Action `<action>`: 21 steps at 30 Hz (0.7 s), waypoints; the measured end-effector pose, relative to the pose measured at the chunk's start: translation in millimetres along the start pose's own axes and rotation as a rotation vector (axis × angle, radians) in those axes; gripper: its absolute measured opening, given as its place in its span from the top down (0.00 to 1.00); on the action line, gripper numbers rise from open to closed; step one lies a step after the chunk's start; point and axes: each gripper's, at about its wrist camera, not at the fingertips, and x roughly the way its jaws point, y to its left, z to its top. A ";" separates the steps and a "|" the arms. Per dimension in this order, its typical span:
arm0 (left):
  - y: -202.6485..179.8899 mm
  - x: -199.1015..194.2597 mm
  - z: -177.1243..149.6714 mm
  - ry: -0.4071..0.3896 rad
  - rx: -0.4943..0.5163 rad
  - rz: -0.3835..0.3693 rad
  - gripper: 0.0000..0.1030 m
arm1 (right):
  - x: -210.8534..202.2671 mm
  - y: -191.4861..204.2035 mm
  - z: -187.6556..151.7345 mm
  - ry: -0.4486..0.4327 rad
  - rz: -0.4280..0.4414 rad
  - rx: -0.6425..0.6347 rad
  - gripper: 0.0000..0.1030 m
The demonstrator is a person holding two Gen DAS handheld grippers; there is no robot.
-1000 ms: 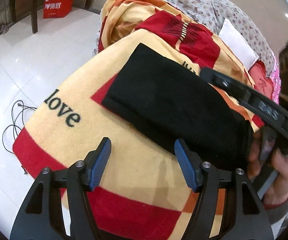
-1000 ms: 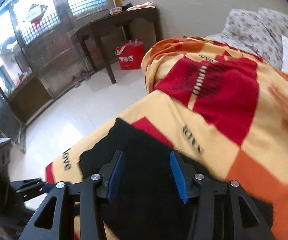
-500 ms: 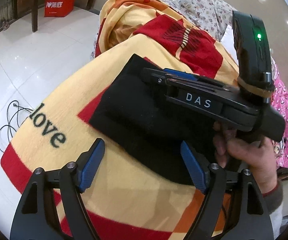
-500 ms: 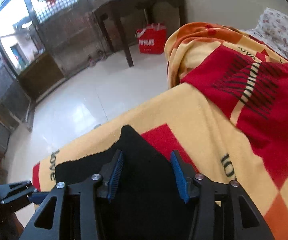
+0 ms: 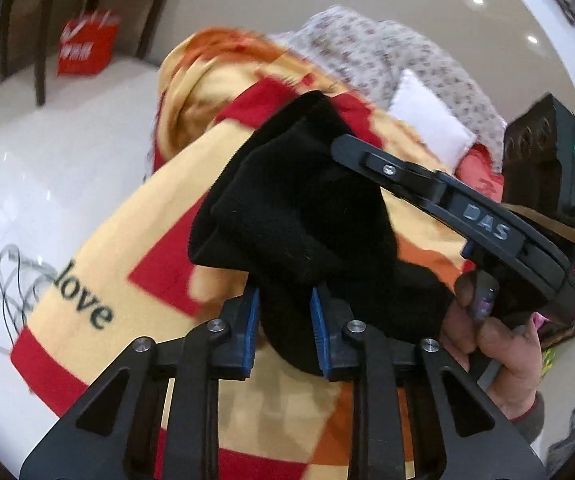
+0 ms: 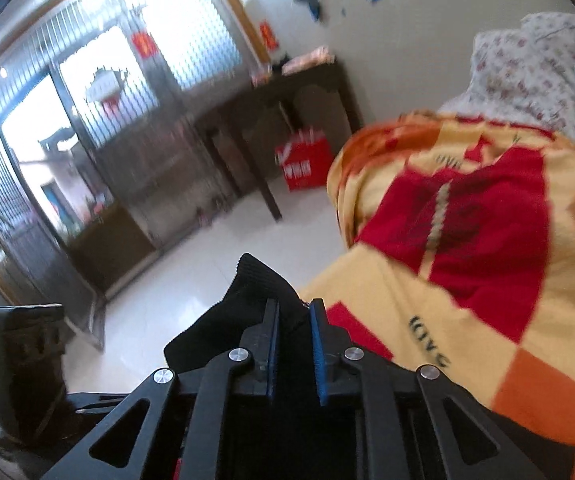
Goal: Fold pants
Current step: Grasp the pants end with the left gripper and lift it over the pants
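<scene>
The black pants (image 5: 299, 216) are bunched and lifted off the yellow, red and orange blanket (image 5: 127, 248). My left gripper (image 5: 285, 300) is shut on a thick fold of the pants near their lower edge. My right gripper (image 6: 293, 312) is shut on another part of the pants (image 6: 247, 292), with a ribbed corner sticking up past its fingers. The right gripper also shows in the left wrist view (image 5: 367, 160), reaching over the pants from the right, held by a hand.
The blanket (image 6: 487, 260) covers a bed with a floral quilt (image 5: 387, 60) and a white pillow (image 5: 427, 124) at the far end. A white tiled floor (image 5: 47, 140), a cable (image 5: 7, 280), a red bag (image 6: 303, 164) and a dark table (image 6: 279, 92) lie to the left.
Both grippers went from open above the flat pants to shut on them. The pants have been lifted off the blanket and bunched up.
</scene>
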 end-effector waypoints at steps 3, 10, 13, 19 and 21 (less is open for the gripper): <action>-37.0 -13.8 -1.9 -0.040 0.097 -0.046 0.80 | -56.5 -4.1 0.0 -0.103 -0.008 0.016 0.87; -135.0 2.5 -36.0 0.010 0.357 -0.156 0.80 | -170.6 -45.0 -44.9 -0.246 -0.135 0.129 0.88; -166.4 33.7 -56.9 0.085 0.427 -0.172 0.80 | -195.9 -76.0 -76.0 -0.253 -0.199 0.243 0.92; -201.6 86.0 -88.3 0.239 0.522 -0.183 0.80 | -221.4 -130.2 -127.2 -0.190 -0.388 0.444 0.92; -205.2 83.2 -93.4 0.262 0.531 -0.204 0.80 | -232.1 -137.3 -134.7 -0.207 -0.425 0.482 0.92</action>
